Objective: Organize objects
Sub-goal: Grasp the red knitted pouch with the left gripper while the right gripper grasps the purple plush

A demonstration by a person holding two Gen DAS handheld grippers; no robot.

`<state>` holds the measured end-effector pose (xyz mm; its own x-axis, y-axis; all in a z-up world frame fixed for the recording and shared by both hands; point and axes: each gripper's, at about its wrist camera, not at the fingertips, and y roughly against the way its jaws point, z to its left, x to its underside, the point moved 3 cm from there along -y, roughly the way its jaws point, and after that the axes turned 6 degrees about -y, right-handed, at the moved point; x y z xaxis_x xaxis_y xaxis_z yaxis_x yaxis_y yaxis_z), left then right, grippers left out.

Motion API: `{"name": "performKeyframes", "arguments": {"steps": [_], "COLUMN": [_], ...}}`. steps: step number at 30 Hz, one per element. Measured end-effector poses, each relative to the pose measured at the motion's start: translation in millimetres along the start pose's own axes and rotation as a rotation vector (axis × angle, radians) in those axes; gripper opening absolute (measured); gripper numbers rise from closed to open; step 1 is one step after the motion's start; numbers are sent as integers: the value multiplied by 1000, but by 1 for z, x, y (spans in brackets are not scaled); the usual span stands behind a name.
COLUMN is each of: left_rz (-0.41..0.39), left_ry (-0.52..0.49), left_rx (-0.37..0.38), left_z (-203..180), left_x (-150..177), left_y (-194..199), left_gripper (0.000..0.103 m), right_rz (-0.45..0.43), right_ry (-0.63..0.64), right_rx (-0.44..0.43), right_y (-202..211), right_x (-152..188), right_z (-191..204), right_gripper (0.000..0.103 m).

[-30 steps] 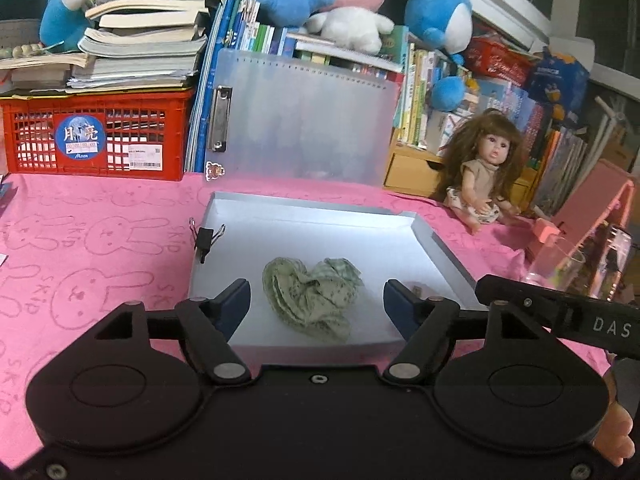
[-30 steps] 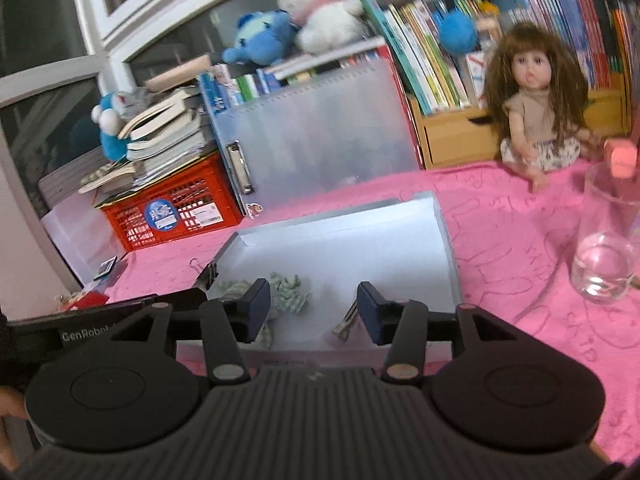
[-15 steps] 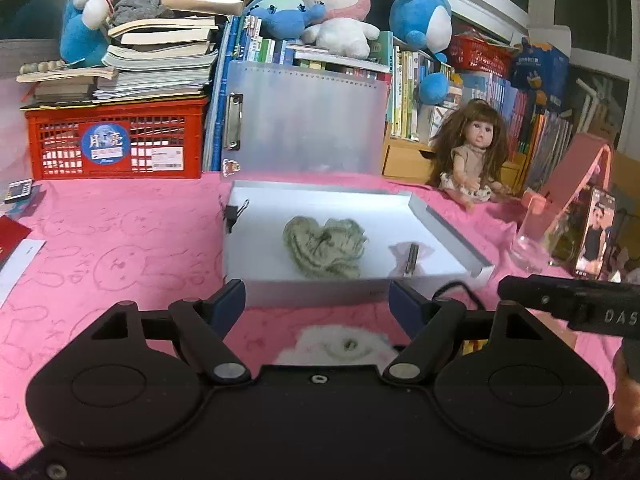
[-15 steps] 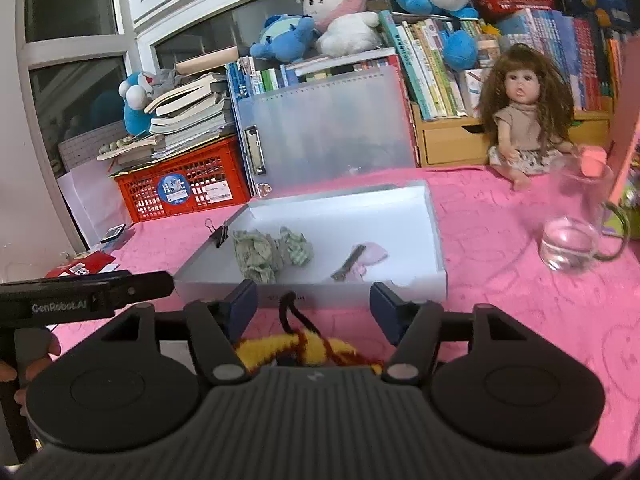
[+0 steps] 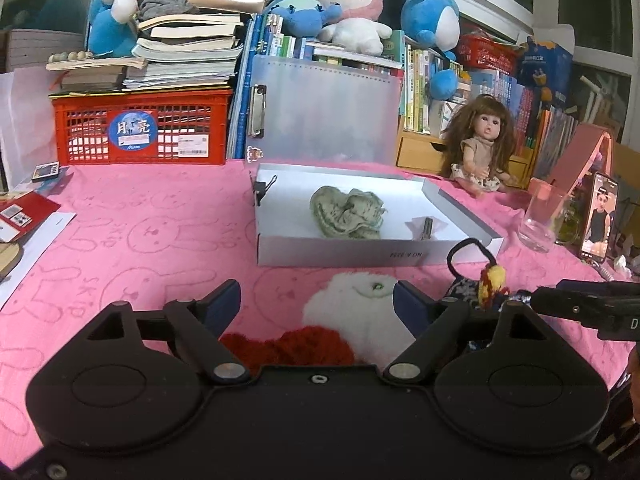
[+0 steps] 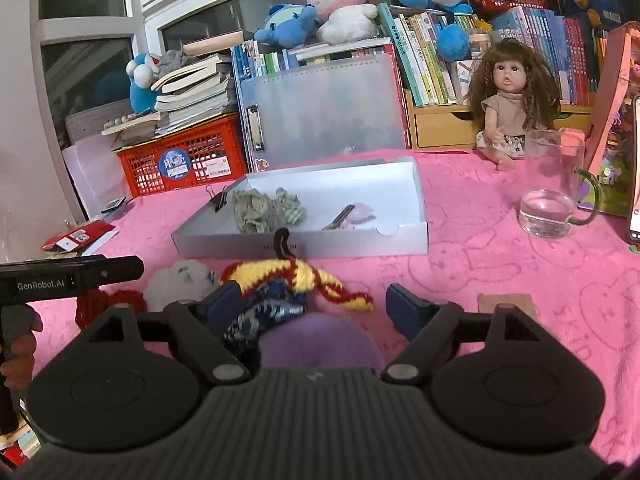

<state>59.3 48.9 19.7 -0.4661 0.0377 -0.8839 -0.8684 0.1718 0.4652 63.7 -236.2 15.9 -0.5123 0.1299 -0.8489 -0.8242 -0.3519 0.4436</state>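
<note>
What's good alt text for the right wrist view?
The right gripper, jaws open, hovers over a pile of hair ties on a pink tablecloth. Beyond sits a white tray holding a green scrunchie and a hair clip.

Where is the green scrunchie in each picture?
Left wrist view: the green scrunchie lies in the middle of the white box, just above picture centre.
Right wrist view: the green scrunchie lies in the box's left part, left of picture centre.
Shared landmark: the black binder clip on the box's left rim.
</note>
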Motion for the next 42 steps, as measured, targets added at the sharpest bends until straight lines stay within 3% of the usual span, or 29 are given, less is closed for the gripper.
{"name": "performKeyframes", "arguments": {"steps": [18,42], "left_rz": [13,72], "left_ry": [-25,-10], "left_rx": [-48,-57], "left_z": [2,2], "left_x": [26,40], "left_y": [10,-6], "left_gripper": [87,87], "right_rz": [43,86], "right_ry": [16,-12], "right_rx": [26,73], "right_y": [-3,-13], "right_x": [21,27], "right_z": [1,-8], "right_gripper": [91,91]}}
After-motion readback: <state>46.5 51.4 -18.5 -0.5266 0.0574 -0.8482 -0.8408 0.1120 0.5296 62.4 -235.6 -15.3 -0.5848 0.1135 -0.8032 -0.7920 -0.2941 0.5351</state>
